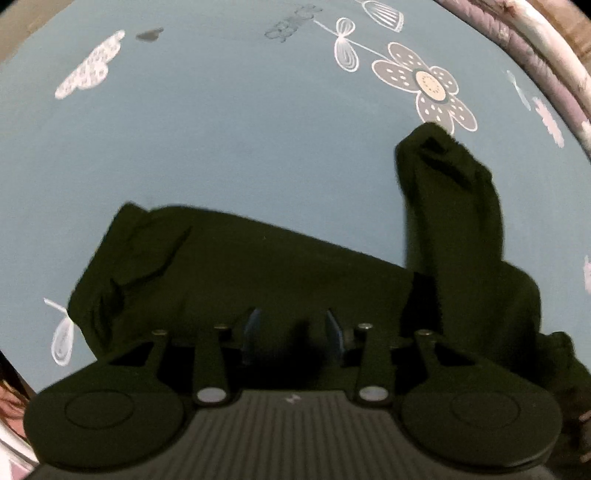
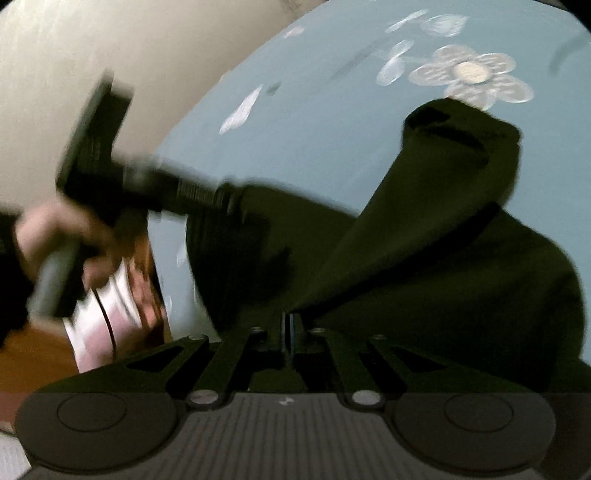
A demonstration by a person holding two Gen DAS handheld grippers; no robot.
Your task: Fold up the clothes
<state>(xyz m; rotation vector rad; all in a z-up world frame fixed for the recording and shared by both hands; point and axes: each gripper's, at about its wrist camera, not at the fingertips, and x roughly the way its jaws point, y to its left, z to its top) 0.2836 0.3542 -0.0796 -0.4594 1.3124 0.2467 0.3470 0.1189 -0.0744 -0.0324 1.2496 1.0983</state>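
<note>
A dark green garment (image 1: 240, 266) lies spread on a blue bed sheet (image 1: 221, 129) printed with white flowers. My left gripper (image 1: 293, 330) points down over its near edge. The blue pads (image 1: 252, 332) stand apart, with dark cloth showing in the gap and no clear pinch. In the right wrist view the same garment (image 2: 443, 277) bulges up. My right gripper (image 2: 291, 325) is shut on a strip of it that stretches away to a folded end (image 2: 461, 122). The left gripper (image 2: 229, 195) is blurred at the garment's left edge, gripped by a person's hand (image 2: 55, 232).
Quilted bedding with pale piping (image 1: 517, 33) runs along the sheet's far right. A pale wall (image 2: 92, 55) stands to the left of the bed. A wooden floor (image 2: 33, 362) and a blurred pink and white item (image 2: 99, 317) lie below the bed's edge.
</note>
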